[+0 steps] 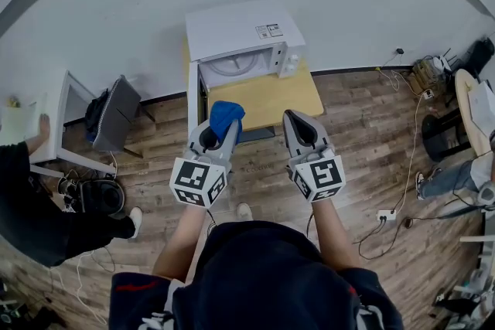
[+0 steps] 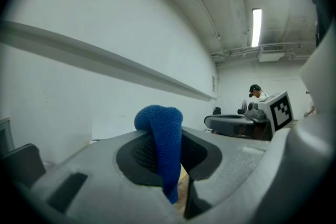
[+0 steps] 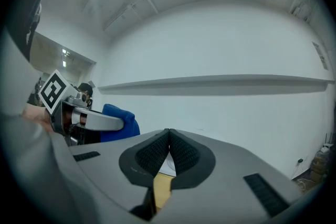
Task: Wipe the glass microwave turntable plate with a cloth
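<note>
A white microwave [image 1: 240, 39] stands on a small wooden table [image 1: 271, 100] with its door [image 1: 193, 100] swung open. The glass turntable plate [image 1: 234, 66] lies inside the cavity. My left gripper [image 1: 219, 124] is shut on a blue cloth [image 1: 226, 118] [image 2: 163, 149], which bunches above the jaws. It hovers over the table's front left, short of the oven. My right gripper [image 1: 294, 120] [image 3: 167, 136] is held beside it, shut with nothing between the pads. Both point level toward the microwave.
A person in dark clothes [image 1: 31, 197] stands at the left by a white desk [image 1: 58, 116] and a dark chair [image 1: 116, 116]. Cables and a power strip [image 1: 385, 216] lie on the wooden floor at the right. A round table's edge [image 1: 464, 108] is at far right.
</note>
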Demonstrator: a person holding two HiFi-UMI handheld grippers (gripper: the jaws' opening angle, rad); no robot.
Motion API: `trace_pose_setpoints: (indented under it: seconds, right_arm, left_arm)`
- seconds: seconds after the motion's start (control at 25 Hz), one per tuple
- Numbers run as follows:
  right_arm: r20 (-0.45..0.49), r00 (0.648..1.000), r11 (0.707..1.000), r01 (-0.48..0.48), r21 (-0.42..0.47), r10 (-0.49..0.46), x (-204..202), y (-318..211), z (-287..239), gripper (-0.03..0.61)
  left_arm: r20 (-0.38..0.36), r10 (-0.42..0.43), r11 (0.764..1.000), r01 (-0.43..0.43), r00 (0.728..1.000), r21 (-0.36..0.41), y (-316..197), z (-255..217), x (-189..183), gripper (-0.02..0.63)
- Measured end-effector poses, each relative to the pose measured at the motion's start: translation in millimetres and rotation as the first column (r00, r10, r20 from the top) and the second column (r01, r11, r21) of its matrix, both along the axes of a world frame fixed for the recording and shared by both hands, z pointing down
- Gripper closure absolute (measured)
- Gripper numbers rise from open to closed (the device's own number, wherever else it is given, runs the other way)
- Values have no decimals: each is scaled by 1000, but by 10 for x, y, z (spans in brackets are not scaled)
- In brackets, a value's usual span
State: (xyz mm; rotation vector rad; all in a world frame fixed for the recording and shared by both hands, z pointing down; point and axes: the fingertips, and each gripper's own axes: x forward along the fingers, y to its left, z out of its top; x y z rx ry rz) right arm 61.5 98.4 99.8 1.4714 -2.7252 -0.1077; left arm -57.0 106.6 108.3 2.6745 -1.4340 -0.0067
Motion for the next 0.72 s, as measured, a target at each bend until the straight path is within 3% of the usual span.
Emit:
trace_pose_setpoints:
  seconds: [0.32,0.72]
  right_arm:
    - [-10,1000,1000,4,-30,-4,-150,-226,102,569]
    - [-29,997,997,64,-52,-66,-198,-608,249,569]
  left_arm:
    - [-16,14,1000,-14,1000,-26,-212,116,-62,555]
    - [-14,-31,998,30,999,-57,-560,273,-23,555]
